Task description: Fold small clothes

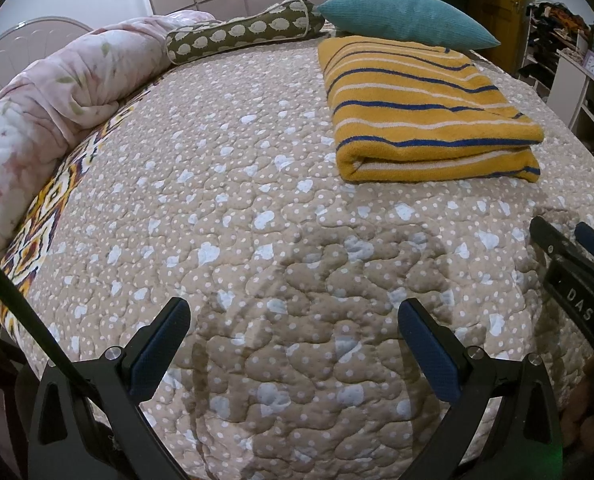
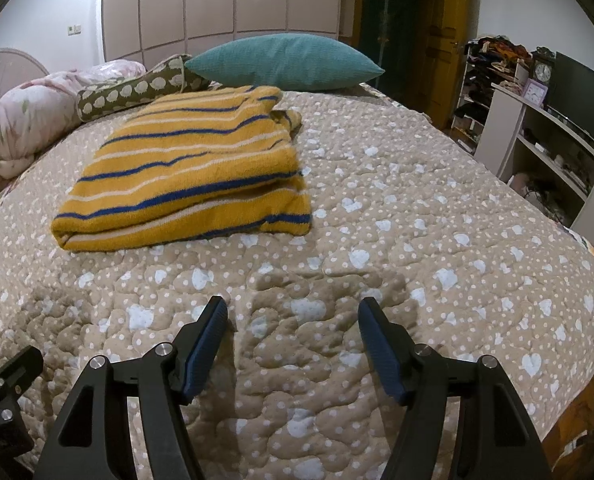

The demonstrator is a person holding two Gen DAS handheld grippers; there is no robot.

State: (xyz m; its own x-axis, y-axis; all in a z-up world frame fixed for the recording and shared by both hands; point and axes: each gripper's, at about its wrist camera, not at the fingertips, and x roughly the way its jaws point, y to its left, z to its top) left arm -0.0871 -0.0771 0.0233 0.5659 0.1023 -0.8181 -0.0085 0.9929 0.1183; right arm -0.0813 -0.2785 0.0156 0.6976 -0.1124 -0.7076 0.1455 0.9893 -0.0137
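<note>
A yellow garment with blue and white stripes [image 1: 425, 108] lies folded into a flat rectangle on the quilted bed cover [image 1: 237, 220]; it also shows in the right wrist view [image 2: 189, 172]. My left gripper [image 1: 293, 312] is open and empty, held above the quilt well short of the garment. My right gripper [image 2: 293, 312] is open and empty, also over bare quilt in front of the garment. The right gripper shows at the right edge of the left wrist view [image 1: 569, 236].
A teal pillow [image 2: 285, 62] and an olive bolster [image 1: 241, 30] lie at the head of the bed. A pink floral duvet [image 1: 45, 108] is bunched along the left side. White shelves [image 2: 545, 148] stand to the right of the bed.
</note>
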